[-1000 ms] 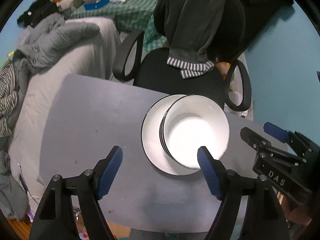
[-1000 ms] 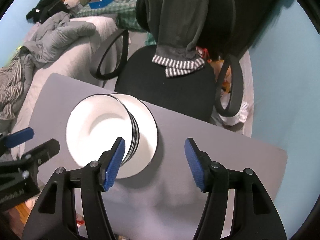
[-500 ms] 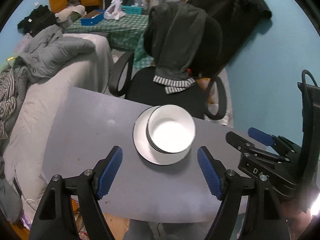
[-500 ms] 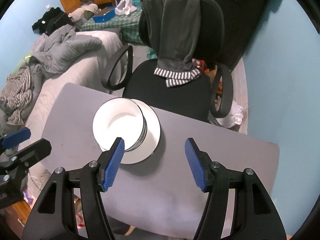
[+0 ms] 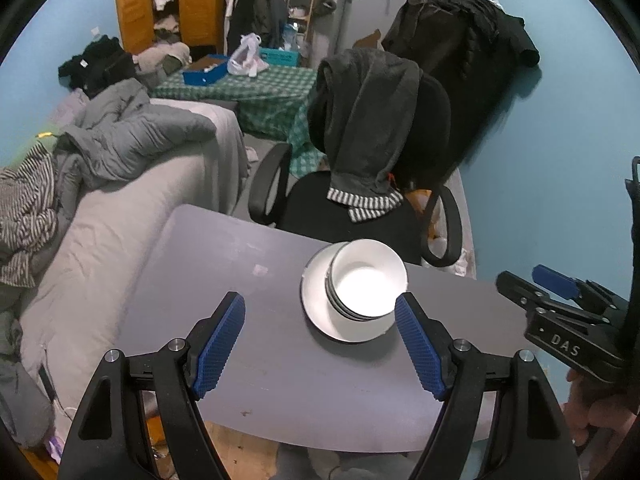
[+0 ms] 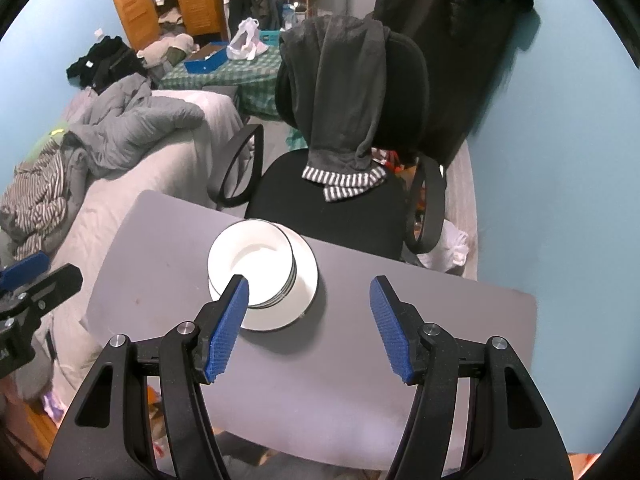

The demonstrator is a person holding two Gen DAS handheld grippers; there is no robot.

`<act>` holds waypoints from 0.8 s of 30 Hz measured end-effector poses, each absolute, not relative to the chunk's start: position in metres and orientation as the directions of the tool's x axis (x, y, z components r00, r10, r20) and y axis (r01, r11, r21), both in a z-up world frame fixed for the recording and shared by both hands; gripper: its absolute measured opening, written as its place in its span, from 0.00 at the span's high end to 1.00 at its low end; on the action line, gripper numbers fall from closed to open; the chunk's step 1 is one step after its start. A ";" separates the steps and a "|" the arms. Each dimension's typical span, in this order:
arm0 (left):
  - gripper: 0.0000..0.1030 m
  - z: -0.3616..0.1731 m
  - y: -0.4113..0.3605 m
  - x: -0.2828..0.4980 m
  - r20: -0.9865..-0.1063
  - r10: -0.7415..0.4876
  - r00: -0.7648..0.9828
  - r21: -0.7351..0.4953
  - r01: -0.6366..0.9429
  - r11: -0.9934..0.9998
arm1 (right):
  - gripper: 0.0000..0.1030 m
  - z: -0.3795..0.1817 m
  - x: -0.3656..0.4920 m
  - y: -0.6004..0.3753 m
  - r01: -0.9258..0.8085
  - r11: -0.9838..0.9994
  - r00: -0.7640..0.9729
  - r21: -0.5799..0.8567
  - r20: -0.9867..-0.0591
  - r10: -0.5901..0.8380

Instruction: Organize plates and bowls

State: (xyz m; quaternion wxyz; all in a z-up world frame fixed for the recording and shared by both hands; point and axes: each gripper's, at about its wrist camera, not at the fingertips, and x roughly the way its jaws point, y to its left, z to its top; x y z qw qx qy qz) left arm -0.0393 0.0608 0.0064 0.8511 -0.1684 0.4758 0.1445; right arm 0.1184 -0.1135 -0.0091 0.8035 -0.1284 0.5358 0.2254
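Note:
A stack of white bowls (image 5: 368, 278) with dark rims sits on a white plate (image 5: 316, 300) on the grey table (image 5: 260, 344). The bowls (image 6: 252, 266) and plate (image 6: 306, 280) also show in the right wrist view. My left gripper (image 5: 320, 344) is open and empty, held high above the table's near side. My right gripper (image 6: 308, 328) is open and empty, also high above the table, to the right of the stack. It shows at the right edge of the left wrist view (image 5: 560, 304).
A black office chair (image 5: 360, 200) with a dark hoodie draped over it stands at the table's far edge. A bed (image 5: 100, 220) with grey covers and clothes lies to the left. The blue wall (image 5: 560, 160) is on the right.
Both grippers have pulled up and back from the stack, which now looks smaller and farther away. Both stay open and empty.

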 end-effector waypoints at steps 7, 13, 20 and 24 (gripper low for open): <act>0.21 0.012 0.055 -0.041 -0.857 0.105 0.505 -0.113 -0.382 0.917 | 0.40 -0.002 0.112 -0.118 -0.483 0.875 0.336 0.038 -0.914 0.226; 0.21 0.015 0.047 -0.040 -0.854 0.098 0.511 -0.105 -0.353 0.930 | 0.40 -0.001 0.112 -0.120 -0.476 0.879 0.340 0.040 -0.913 0.226; 0.21 0.018 0.042 -0.040 -0.854 0.105 0.510 -0.095 -0.351 0.932 | 0.40 0.004 0.113 -0.122 -0.483 0.875 0.356 0.024 -0.908 0.222; 0.21 0.019 0.040 -0.042 -0.854 0.095 0.511 -0.107 -0.352 0.930 | 0.40 0.006 0.112 -0.123 -0.483 0.875 0.356 0.027 -0.907 0.224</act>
